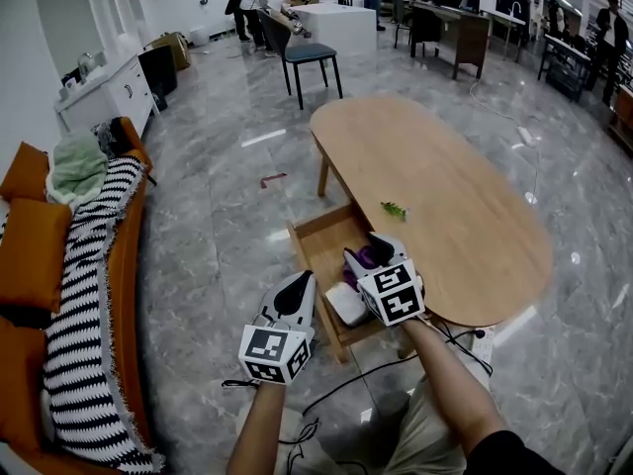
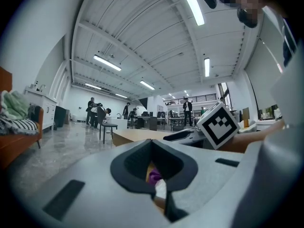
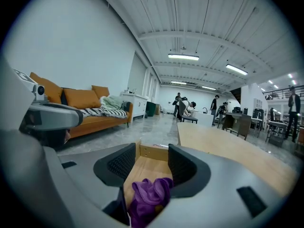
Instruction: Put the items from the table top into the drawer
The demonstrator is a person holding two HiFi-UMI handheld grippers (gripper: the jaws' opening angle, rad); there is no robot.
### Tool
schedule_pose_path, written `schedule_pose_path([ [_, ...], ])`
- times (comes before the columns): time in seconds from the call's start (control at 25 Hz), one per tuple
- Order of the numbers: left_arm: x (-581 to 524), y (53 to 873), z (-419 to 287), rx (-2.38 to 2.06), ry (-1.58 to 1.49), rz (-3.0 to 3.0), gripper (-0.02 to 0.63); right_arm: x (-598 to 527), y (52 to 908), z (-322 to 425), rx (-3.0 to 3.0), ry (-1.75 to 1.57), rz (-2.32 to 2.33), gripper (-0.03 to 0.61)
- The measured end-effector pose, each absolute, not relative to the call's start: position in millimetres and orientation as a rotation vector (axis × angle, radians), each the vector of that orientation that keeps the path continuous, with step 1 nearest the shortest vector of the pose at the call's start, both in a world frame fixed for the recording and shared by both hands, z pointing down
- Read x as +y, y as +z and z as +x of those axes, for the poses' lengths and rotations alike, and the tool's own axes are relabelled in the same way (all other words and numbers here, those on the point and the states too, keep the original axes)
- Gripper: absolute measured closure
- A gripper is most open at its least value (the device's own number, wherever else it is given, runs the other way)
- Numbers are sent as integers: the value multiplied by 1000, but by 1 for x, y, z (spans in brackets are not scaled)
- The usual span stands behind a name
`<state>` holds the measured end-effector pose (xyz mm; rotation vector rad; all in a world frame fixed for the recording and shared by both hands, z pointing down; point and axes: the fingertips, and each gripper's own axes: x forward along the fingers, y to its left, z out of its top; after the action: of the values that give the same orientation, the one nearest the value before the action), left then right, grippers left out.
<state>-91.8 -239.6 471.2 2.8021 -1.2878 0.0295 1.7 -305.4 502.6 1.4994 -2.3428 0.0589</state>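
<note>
Head view: my right gripper (image 1: 372, 255) hangs over the open drawer (image 1: 316, 228), and a green item (image 1: 394, 209) lies on the table (image 1: 465, 216).

Left gripper view: my left gripper (image 2: 152, 148) has its jaws together on nothing.

Right gripper view: the jaws stand apart, with the purple cloth (image 3: 149, 194) loose between them inside the drawer. I judge this drop done; next I lift clear and fetch the green item.

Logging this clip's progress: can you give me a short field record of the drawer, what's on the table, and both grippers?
Drawer: open, pulled out from under the table
In drawer: purple cloth, white item
On table top: small green item
Left gripper: jaws together, nothing held, near the drawer's front
Right gripper: jaws apart, above the purple cloth, not clamping it
Task status: unfinished; green item not yet in drawer
</note>
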Motion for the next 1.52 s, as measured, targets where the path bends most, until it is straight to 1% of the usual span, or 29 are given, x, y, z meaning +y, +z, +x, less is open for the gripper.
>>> schedule_pose_path([
  [0.08,-240,471,-94,-1298,26,2792,611,-304,503,1,-2348,64,1497,355],
  [0.12,-241,472,-95,-1303,26,2787,611,-304,503,1,-2348,62,1500,373],
  [0.2,-242,472,-96,-1313,23,2780,611,-303,501,1,-2353,51,1507,439],
  [0.4,-241,469,-99,-1339,8,2767,611,-298,492,1,-2377,23,1513,511],
  [0.6,-239,467,-99,-1343,-15,2767,611,-296,489,-1,-2374,12,1506,553],
  [1.32,-242,466,-83,-1348,9,2782,611,-292,482,-2,-2440,6,1499,557],
  [1.52,-247,463,-76,-1339,-4,2779,611,-292,489,8,-2428,19,1483,557],
])
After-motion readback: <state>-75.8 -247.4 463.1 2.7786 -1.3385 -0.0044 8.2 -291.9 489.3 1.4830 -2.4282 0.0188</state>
